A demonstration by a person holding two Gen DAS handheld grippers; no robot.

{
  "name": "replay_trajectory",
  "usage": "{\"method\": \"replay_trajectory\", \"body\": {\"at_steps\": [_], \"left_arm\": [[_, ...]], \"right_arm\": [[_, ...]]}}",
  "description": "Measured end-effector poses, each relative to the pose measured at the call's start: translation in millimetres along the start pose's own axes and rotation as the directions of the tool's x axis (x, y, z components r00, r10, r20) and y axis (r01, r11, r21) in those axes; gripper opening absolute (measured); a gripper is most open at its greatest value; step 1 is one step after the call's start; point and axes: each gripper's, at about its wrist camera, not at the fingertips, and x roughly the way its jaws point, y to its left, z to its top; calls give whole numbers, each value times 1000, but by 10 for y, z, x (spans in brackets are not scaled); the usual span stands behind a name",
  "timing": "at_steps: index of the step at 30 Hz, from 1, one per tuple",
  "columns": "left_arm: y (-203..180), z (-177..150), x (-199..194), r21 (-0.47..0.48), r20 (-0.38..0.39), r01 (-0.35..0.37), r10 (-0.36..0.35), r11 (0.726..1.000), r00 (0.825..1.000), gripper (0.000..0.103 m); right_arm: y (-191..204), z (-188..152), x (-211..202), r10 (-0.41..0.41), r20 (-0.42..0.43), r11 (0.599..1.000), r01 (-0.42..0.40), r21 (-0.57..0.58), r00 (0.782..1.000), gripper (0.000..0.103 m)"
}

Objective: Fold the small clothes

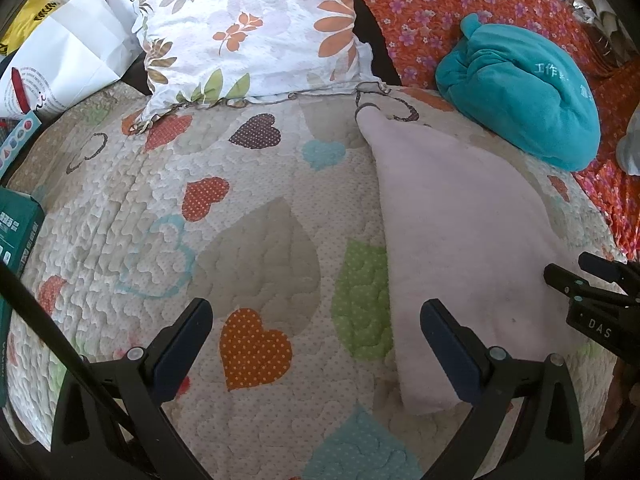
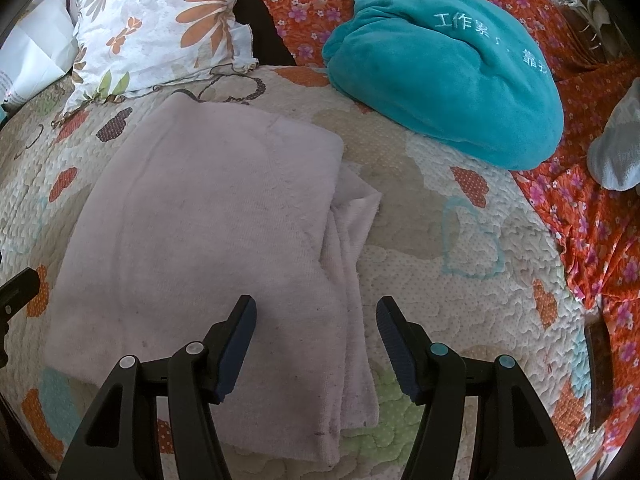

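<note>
Left claw (image 1: pixel 316 356) hovering wide apart over heart-print quilt (image 1: pixel 256 208), right claw (image 2: pixel 316 344) angling down, apart, above folded pale pink cloth (image 2: pixel 208 216)

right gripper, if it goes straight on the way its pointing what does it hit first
Most likely the right edge of the pink cloth, where its folded layers lie between the open fingers of the right gripper. The quilt is just beside that edge, so depth leaves some doubt.
</note>
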Motion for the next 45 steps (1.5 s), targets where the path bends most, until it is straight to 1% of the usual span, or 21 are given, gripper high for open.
{"method": "replay_trajectory", "body": {"at_steps": [16, 28, 45], "left_arm": [[-28, -3, 7, -4, -5, 3, -3, 1000, 1000, 103], [-3, 18, -51, -25, 13, 35, -35, 999, 999, 103], [11, 20, -87, -30, 2, 48, -48, 998, 999, 103]], "right_arm": [[-1, -2, -2, 2, 1, 1000, -2, 2, 1000, 67], [-29, 17, -43, 6, 8, 1000, -6, 2, 1000, 67], [21, -5, -135, 14, 9, 1000, -14, -8, 1000, 68]]}}
